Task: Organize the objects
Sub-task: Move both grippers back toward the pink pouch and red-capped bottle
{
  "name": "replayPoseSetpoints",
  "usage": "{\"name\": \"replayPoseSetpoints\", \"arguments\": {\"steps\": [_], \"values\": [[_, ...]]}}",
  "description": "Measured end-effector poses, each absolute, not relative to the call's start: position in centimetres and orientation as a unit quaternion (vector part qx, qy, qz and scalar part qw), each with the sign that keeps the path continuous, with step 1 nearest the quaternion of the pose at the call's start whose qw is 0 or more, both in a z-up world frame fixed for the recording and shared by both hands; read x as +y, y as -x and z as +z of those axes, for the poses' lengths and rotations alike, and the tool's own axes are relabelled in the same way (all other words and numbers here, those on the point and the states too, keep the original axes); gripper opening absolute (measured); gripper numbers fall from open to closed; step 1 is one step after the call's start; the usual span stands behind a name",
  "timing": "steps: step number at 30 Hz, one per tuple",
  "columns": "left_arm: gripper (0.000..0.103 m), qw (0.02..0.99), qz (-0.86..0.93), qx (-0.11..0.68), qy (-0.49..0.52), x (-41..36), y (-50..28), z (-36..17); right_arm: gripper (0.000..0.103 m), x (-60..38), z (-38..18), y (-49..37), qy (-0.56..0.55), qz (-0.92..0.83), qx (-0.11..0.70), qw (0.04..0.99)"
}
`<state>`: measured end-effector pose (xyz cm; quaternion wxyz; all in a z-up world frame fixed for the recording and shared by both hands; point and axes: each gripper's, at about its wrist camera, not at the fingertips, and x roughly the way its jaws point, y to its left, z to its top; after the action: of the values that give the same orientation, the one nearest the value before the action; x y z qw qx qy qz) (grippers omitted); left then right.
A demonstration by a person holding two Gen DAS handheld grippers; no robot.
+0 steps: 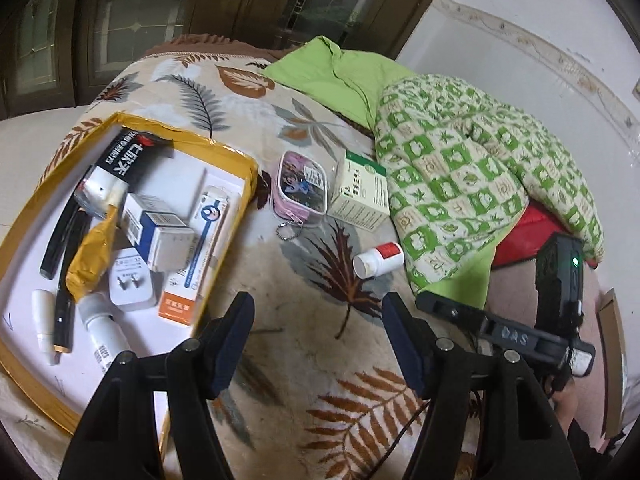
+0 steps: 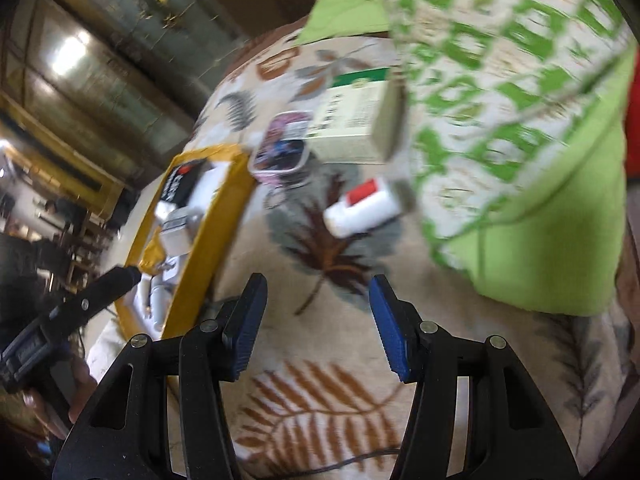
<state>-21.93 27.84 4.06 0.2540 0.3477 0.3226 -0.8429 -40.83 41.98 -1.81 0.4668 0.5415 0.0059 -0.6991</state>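
A yellow-rimmed tray (image 1: 236, 156) on the left holds several boxes, a white plug, small bottles and a black cable. On the leaf-patterned blanket beside it lie a pink clear pouch (image 1: 302, 188), a green-and-white box (image 1: 362, 194) and a white pill bottle with a red label (image 1: 378, 260). My left gripper (image 1: 318, 308) hovers open over the blanket, just right of the tray, with nothing between its pads. My right gripper (image 2: 318, 290) is open and empty too, below the pill bottle (image 2: 362, 206), the pouch (image 2: 282, 146) and the box (image 2: 354, 120). The right wrist view is motion-blurred.
A green-checked quilt (image 1: 480, 168) and a lime cloth (image 1: 340, 72) are heaped to the right, next to the box and bottle. Dark glass doors (image 1: 140, 12) stand behind the bed. A person's hand (image 2: 80, 392) holds the other gripper at the left edge, near the tray's rim (image 2: 200, 276).
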Motion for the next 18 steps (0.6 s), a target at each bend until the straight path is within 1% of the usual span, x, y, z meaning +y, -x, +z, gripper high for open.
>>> {"name": "replayPoseSetpoints", "arguments": {"steps": [4, 8, 11, 15, 18], "values": [[0.067, 0.263, -0.836, 0.329, -0.351, 27.5, 22.0, 3.5, 0.053, 41.1, -3.4, 42.2, -0.573, -0.687, -0.031, 0.446], [0.067, 0.274, -0.828, 0.344, -0.348, 26.5, 21.9, 3.2, 0.053, 38.6, -4.5, 43.1, -0.596, -0.682, -0.051, 0.421], [0.067, 0.280, -0.826, 0.342, -0.349, 25.8, 22.3, 3.3, 0.053, 36.6, -4.8, 43.6, -0.602, -0.700, -0.048, 0.382], [0.067, 0.291, -0.823, 0.339, -0.351, 24.5, 23.3, 3.3, 0.053, 34.9, -5.6, 44.6, -0.622, -0.703, -0.063, 0.339], [0.067, 0.293, -0.819, 0.347, -0.351, 23.3, 24.3, 3.2, 0.053, 34.0, -6.0, 44.9, -0.621, -0.720, -0.042, 0.306]]}}
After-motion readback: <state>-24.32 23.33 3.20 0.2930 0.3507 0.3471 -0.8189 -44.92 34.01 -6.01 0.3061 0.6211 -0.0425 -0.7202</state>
